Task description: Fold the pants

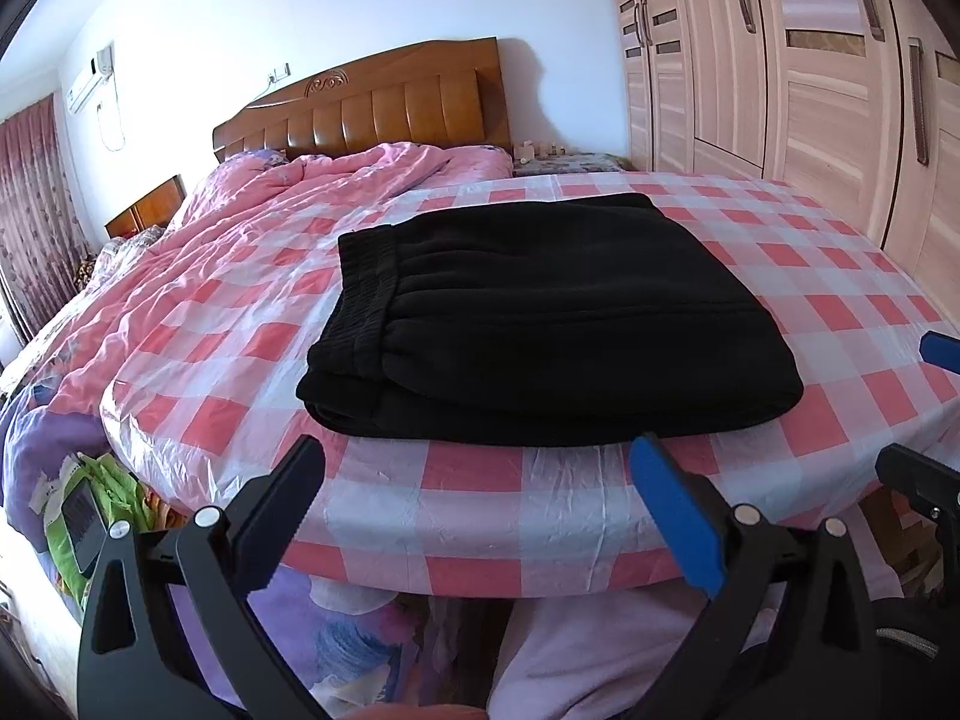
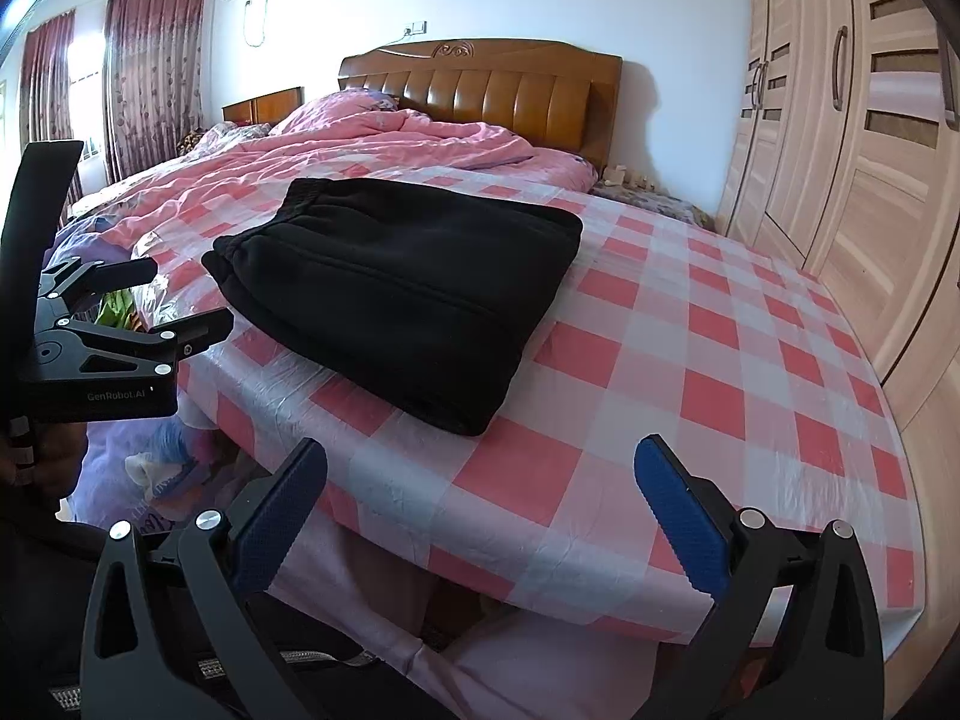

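Black pants lie folded into a compact rectangle on the pink-and-white checked sheet, waistband to the left. They also show in the right wrist view. My left gripper is open and empty, just in front of the pants' near edge. My right gripper is open and empty, above the table's near edge, in front and to the right of the pants. The left gripper shows from the side in the right wrist view. One blue tip of the right gripper shows at the right edge.
The checked sheet covers a round-edged surface. Behind it lies a bed with a pink quilt and wooden headboard. A wardrobe stands to the right. Bags and cloth lie low at the left.
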Demonstrator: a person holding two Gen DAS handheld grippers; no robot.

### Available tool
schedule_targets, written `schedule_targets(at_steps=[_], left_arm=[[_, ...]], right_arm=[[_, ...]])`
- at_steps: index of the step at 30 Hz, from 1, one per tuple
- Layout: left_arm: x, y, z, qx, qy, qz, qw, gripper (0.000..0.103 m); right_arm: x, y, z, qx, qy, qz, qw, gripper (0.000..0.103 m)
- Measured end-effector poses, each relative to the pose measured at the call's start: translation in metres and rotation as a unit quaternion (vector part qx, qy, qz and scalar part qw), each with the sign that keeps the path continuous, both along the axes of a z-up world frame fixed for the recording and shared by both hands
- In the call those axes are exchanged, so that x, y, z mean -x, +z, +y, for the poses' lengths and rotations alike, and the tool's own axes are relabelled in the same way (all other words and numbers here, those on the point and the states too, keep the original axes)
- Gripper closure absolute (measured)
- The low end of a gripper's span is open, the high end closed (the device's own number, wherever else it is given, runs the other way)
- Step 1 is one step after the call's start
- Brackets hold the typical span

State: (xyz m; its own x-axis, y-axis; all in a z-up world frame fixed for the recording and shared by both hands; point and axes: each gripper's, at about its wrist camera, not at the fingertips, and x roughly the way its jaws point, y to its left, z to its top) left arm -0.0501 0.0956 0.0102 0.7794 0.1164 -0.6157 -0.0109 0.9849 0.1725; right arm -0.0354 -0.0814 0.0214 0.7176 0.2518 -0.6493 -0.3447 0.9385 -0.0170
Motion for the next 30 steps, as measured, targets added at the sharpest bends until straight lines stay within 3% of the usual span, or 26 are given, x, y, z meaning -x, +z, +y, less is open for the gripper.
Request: schedule_targets(at_steps=[30], left_arm=[[-0.0024,-0.0002,-0.0009,0.005,0.0,0.005,1.0,0.001]], right_arm=[[0.0002,0.0002,0.001,-0.001,0.001,0.001,1.0,0.004]])
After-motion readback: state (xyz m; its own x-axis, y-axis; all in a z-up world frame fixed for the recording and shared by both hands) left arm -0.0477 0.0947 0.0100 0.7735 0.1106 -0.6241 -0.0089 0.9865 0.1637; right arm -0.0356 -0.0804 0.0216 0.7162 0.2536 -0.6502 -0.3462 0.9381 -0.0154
